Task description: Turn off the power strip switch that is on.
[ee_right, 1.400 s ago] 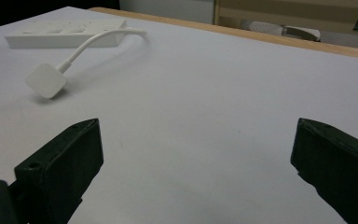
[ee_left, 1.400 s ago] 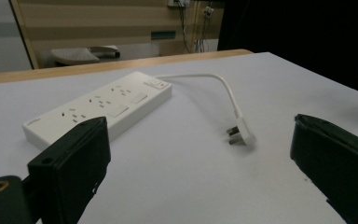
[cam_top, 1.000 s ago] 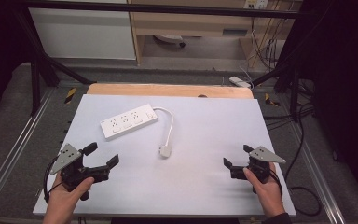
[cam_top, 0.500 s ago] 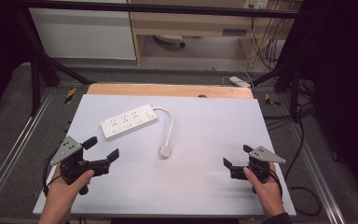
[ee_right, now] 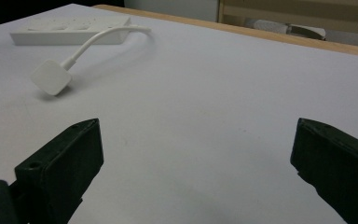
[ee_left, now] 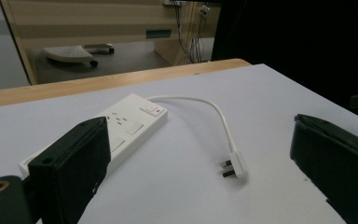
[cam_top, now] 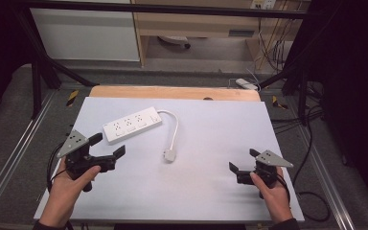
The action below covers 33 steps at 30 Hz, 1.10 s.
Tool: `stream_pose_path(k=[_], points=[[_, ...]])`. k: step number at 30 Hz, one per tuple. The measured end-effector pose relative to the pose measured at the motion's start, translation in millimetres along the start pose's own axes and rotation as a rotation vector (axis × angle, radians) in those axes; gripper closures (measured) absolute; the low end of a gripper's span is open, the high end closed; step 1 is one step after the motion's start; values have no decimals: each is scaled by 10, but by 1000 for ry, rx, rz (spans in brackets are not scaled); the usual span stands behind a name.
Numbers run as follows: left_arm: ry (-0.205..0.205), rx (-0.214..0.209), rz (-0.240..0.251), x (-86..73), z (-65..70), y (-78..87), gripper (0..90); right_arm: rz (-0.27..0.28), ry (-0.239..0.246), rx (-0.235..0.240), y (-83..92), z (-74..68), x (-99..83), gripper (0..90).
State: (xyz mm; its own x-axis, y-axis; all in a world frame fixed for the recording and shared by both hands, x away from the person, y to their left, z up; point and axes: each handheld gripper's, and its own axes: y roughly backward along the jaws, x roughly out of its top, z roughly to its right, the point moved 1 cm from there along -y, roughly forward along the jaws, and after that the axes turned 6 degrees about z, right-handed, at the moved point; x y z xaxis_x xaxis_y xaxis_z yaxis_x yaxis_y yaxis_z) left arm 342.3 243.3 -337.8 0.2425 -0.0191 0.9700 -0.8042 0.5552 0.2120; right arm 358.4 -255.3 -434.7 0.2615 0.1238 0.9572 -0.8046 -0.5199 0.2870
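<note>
A white power strip (cam_top: 132, 125) (ee_left: 121, 132) (ee_right: 70, 31) lies on the pale table top (cam_top: 206, 143), toward the back left. Its short white cord (cam_top: 174, 125) (ee_left: 214, 114) curves to a white plug (cam_top: 169, 155) (ee_left: 233, 166) (ee_right: 51, 77) resting near the table's middle. My left gripper (cam_top: 109, 145) (ee_left: 200, 182) is held open just in front of the strip's near end, nothing between its jaws. My right gripper (cam_top: 243, 160) (ee_right: 196, 172) hovers open at the front right, well apart from the plug.
A wooden board edge (cam_top: 172, 92) runs along the table's far side. Metal rails (cam_top: 14, 158) flank the table. Cables (cam_top: 311, 201) trail on the floor at right, and a cabinet (cam_top: 86, 28) stands beyond the table.
My left gripper has moved forward and right, closer to the power strip's near end. The right gripper has stayed put.
</note>
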Motion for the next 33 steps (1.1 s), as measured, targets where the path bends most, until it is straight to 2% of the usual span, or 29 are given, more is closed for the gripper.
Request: stream_pose_path(k=[18, 30, 33], points=[[-40, 14, -24, 255, -11, -207, 52, 0, 3, 3, -1, 2, 0, 28], [-38, 18, -44, 366, -71, -374, 53, 1, 1, 7, -1, -1, 1, 28], [-21, 9, -46, 394, -99, -426, 53, 2, 2, 8, -1, -2, 2, 28]])
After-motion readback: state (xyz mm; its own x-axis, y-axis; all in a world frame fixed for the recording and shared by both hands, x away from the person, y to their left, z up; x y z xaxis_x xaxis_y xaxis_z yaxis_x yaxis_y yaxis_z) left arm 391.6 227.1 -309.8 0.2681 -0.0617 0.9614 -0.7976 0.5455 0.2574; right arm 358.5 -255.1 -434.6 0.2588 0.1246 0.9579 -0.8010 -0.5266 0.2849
